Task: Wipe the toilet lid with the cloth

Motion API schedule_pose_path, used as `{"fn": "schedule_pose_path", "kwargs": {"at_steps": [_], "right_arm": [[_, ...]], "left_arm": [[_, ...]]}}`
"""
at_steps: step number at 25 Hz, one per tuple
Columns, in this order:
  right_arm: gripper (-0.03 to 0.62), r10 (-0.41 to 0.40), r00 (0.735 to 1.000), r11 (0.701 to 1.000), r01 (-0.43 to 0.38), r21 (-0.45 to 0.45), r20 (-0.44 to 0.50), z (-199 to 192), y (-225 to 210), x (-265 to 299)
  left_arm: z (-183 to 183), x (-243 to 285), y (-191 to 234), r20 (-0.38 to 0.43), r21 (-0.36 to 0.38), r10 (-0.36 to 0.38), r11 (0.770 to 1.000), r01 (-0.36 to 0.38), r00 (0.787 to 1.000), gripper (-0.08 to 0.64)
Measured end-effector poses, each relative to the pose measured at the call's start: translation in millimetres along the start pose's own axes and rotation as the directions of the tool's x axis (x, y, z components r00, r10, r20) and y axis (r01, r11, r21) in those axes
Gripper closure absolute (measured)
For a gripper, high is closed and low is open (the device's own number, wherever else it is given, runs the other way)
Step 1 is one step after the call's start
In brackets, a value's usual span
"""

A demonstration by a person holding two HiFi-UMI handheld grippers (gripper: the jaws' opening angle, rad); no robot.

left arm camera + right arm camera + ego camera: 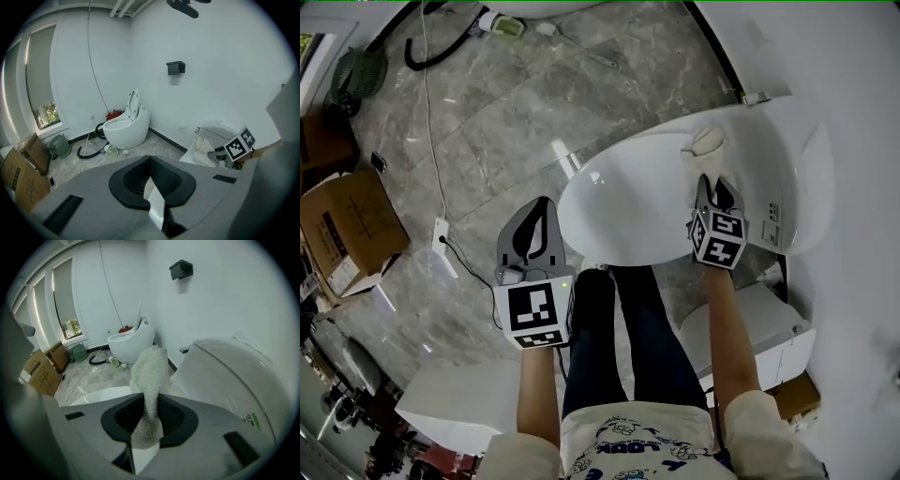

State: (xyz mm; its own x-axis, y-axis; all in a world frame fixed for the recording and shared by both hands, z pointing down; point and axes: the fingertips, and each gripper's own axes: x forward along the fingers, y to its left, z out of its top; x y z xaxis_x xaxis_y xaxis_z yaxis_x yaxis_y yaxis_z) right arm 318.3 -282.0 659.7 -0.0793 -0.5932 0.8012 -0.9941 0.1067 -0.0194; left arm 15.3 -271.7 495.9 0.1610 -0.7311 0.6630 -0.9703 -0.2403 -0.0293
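Grey marble bathroom floor, white walls. My right tongs (713,190) are clamped on the fluffy white cloth (708,141), over the back of the glossy white oval toilet lid (619,211). My left tongs (541,204) are closed and empty. I'd press the cloth flat and wipe in overlapping strokes toward the front.

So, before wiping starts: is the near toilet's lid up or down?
Down: the lid shows as a smooth unbroken white oval, no bowl opening visible. The right tongs grip the cloth.
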Motion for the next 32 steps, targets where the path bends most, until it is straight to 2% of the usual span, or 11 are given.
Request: {"fn": "schedule_pose_path", "kwargs": {"at_steps": [5,11,16,25,32], "right_arm": [[0.512,-0.009,0.999,0.999,0.007,-0.043,-0.041,-13,-7,29],[0.511,-0.018,0.995,0.999,0.015,-0.033,-0.100,-30,-15,60],[0.511,-0.026,0.989,0.997,0.015,-0.078,-0.146,-41,-14,80],[0.511,-0.051,0.981,0.993,0.030,-0.115,-0.187,-46,-8,96],[0.511,-0.072,0.978,0.994,0.054,-0.096,-0.197,-47,-5,96]], "left_arm": [[-16,9,2,-0.017,-0.010,0.002,1.000,-0.002,1.000,0.557],[-32,15,8,-0.038,-0.019,0.006,1.000,-0.007,0.999,0.557],[-45,17,12,-0.057,-0.024,0.011,1.000,-0.012,0.998,0.557],[-58,15,16,-0.071,-0.051,0.009,0.999,-0.012,0.997,0.557],[-64,7,16,-0.061,-0.074,0.009,0.997,-0.014,0.998,0.557]]}}
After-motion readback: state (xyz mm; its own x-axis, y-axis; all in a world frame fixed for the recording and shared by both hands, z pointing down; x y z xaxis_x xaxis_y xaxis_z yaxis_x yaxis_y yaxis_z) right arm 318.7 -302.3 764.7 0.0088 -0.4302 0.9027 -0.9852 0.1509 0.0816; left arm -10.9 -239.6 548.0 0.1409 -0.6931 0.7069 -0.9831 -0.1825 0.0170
